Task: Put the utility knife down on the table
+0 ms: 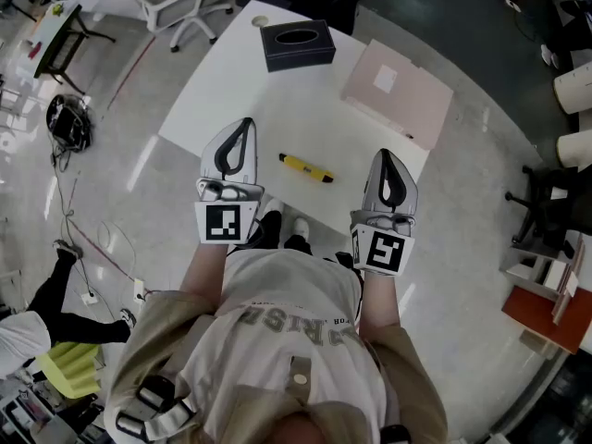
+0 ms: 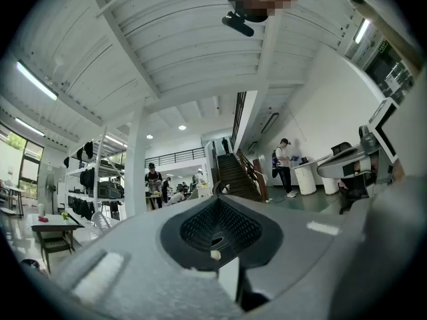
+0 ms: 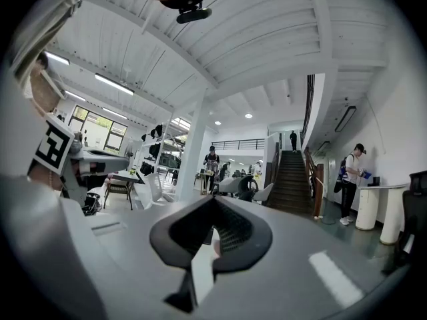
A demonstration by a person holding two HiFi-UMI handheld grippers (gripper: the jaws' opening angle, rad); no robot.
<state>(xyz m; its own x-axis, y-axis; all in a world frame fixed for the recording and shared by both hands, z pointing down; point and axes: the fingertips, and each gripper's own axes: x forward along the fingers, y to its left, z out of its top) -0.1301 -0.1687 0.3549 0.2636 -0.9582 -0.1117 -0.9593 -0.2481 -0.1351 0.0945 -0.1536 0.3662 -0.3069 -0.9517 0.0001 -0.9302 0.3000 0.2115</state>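
Observation:
A yellow and black utility knife [image 1: 307,167] lies flat on the white table [image 1: 250,91], near its front edge. My left gripper [image 1: 242,125] is left of the knife and my right gripper [image 1: 387,155] is right of it, both apart from it. Each is shut with nothing in its jaws. In the left gripper view my left gripper [image 2: 218,191] points level out across the hall, with its fingers pressed together. The right gripper view shows my right gripper [image 3: 214,199] the same way, closed and level. The knife is hidden in both gripper views.
A dark tissue box [image 1: 297,45] stands at the table's far edge, and a pink flat box [image 1: 398,91] lies at its right. A white office chair [image 1: 176,7] is beyond the table at the left. A red-topped stand [image 1: 546,308] is at the right.

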